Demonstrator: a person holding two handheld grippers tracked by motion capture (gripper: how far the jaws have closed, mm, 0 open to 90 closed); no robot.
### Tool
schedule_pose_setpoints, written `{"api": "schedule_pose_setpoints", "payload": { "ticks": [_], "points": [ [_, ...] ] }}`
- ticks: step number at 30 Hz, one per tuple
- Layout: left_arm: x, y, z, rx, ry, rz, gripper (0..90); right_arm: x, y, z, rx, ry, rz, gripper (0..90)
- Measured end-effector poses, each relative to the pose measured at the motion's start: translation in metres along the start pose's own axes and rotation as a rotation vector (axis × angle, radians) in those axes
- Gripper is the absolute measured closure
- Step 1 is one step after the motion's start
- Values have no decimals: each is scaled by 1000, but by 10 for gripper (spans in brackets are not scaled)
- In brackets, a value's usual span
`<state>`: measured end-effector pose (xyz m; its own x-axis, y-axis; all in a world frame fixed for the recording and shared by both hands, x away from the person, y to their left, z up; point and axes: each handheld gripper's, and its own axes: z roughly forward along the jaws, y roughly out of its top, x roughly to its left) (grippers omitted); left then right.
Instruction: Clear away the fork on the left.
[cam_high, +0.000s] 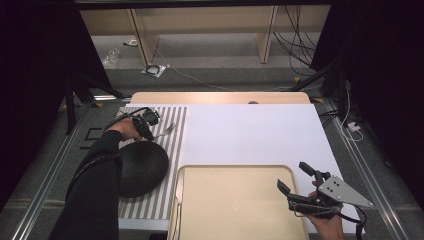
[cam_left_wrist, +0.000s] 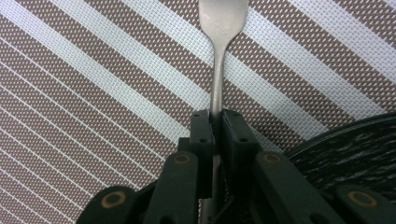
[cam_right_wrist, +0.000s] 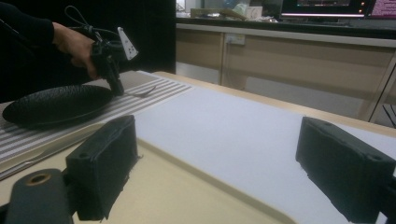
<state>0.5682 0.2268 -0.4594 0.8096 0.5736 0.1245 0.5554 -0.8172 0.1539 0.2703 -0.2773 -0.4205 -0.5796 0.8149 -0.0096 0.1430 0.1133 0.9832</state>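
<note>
Your left gripper (cam_left_wrist: 215, 122) points down at the striped mat (cam_left_wrist: 93, 93), forearm reaching across the black plate (cam_high: 142, 167). It is clamped on the fork (cam_left_wrist: 217, 70) handle; the fork runs ahead, flat on the mat. Your right gripper (cam_high: 296, 179) hovers wide open, holding nothing, over the tray (cam_high: 235, 205).

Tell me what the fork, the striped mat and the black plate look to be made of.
Fork: likely stainless steel, a dull grey sheen along the handle. Striped mat: seemingly woven vinyl or fabric, a fine mesh weave shows across the stripes. Black plate: matte, rough-textured surface, perhaps ceramic or melamine; the look leaves it open.
</note>
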Motion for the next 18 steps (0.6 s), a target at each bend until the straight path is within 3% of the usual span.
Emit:
{"api": "schedule_pose_setpoints", "payload": {
  "ticks": [4, 8, 11, 14, 18],
  "points": [
    [-1, 0, 0, -5, 5, 6, 836, 0, 0, 0, 0, -1, 0, 134],
    [2, -1, -3, -7, 42, 6, 838, 0, 0, 0, -1, -1, 0, 134],
    [4, -3, -8, -18, 107, 16, 838, 0, 0, 0, 0, -1, 0, 134],
    [6, -4, -11, -29, 130, 10, 838, 0, 0, 0, 0, -1, 0, 134],
    [8, -7, -18, -35, 191, 19, 838, 0, 0, 0, -3, -1, -3, 135]
  ]
}}
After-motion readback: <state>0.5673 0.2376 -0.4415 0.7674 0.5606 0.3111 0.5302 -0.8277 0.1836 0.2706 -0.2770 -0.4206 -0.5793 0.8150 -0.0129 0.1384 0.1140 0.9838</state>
